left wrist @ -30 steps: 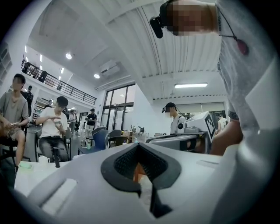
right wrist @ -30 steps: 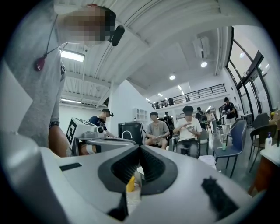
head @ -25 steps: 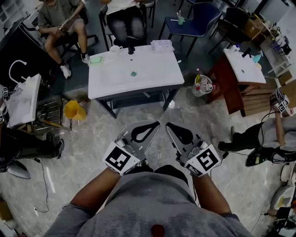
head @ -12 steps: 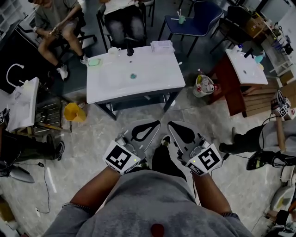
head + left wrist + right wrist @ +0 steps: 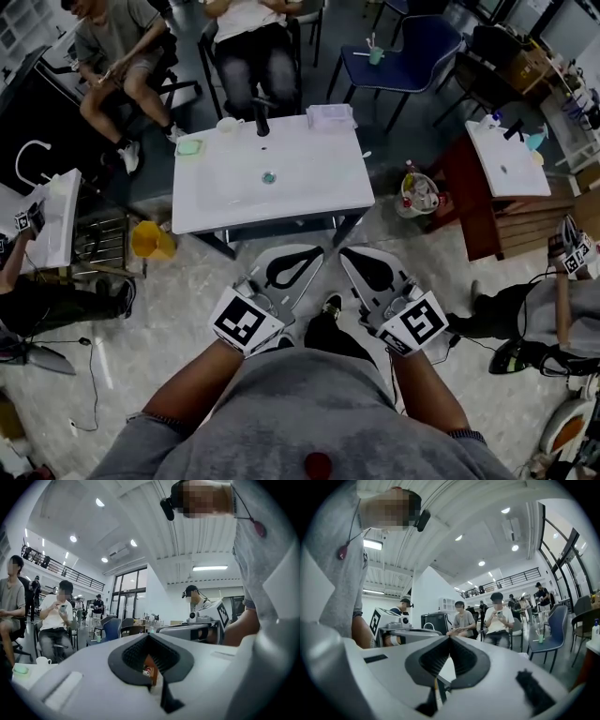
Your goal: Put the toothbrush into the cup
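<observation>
Since a second ago, both grippers have been carried nearer to the white table (image 5: 281,192), and a shoe (image 5: 330,304) has come into sight between them. Two bare forearms are stretched from 6 o'clock toward 12 o'clock and angled slightly inward. The left gripper (image 5: 317,250) and the right gripper (image 5: 343,251) are held level with their marker cubes turned up. Each pair of jaws is closed tip to tip, with nothing caught between them.

At 1 o'clock from the grippers, beyond the table's far corner, one blue chair (image 5: 427,42) is seen. One green cup (image 5: 376,57) is stood upright on its seat. Just beside the cup, at its 9 o'clock, one thin pale stick is laid flat. It is taken for the toothbrush (image 5: 359,53), though it is too small to be sure. Its long axis is run roughly from 9 o'clock to 3 o'clock; which end is the head cannot be told. One white mug (image 5: 228,124) is set at the table's far edge.
</observation>
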